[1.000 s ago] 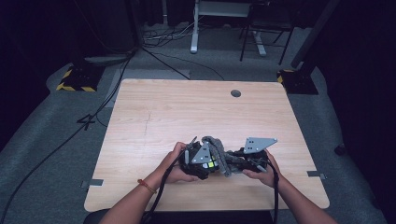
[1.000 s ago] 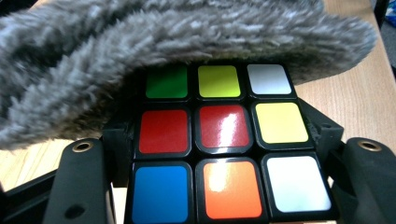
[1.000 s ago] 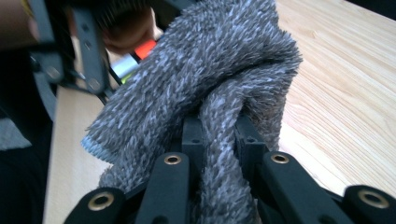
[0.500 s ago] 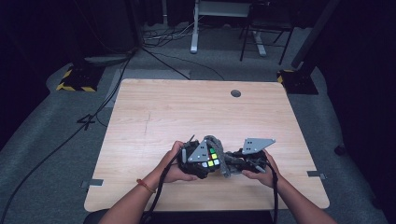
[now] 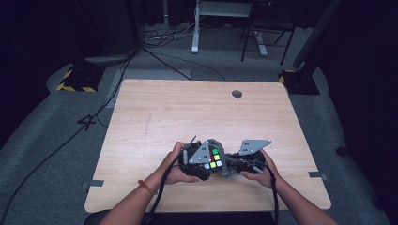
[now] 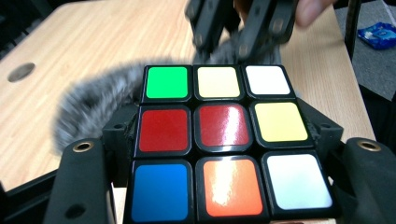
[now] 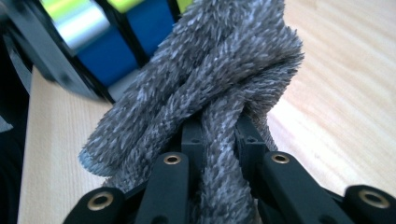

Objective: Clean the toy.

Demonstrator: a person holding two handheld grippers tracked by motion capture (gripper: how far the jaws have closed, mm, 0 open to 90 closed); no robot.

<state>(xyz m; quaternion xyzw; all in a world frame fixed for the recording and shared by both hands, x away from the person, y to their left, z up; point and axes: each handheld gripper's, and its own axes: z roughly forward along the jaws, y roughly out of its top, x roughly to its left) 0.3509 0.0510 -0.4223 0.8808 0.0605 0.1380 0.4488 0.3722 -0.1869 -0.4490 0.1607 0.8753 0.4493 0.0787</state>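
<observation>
A scrambled puzzle cube (image 5: 214, 158) (image 6: 224, 140) sits between the jaws of my left gripper (image 5: 199, 163) (image 6: 224, 158), which is shut on its two sides; a face with green, red, yellow, blue, orange and white tiles looks at the camera. A grey fuzzy cloth (image 5: 224, 161) (image 7: 210, 93) (image 6: 88, 107) is pinched in my right gripper (image 5: 234, 165) (image 7: 219, 140), shut on a bunched fold of it. The cloth lies against the far side of the cube (image 7: 107, 42). Both grippers meet low over the near middle of the wooden table (image 5: 187, 112). The right gripper (image 6: 238, 28) points at the cube from behind.
A round cable hole (image 5: 237, 93) sits at the table's far edge. Behind the table are desk legs (image 5: 195, 28), a chair base (image 5: 265, 42), floor cables and two yellow-striped stand bases (image 5: 75, 79). A blue packet (image 6: 378, 35) lies on the floor beyond the table edge.
The cube has turned in the left gripper, so its coloured face shows more from above. Both hands stay in nearly the same place.
</observation>
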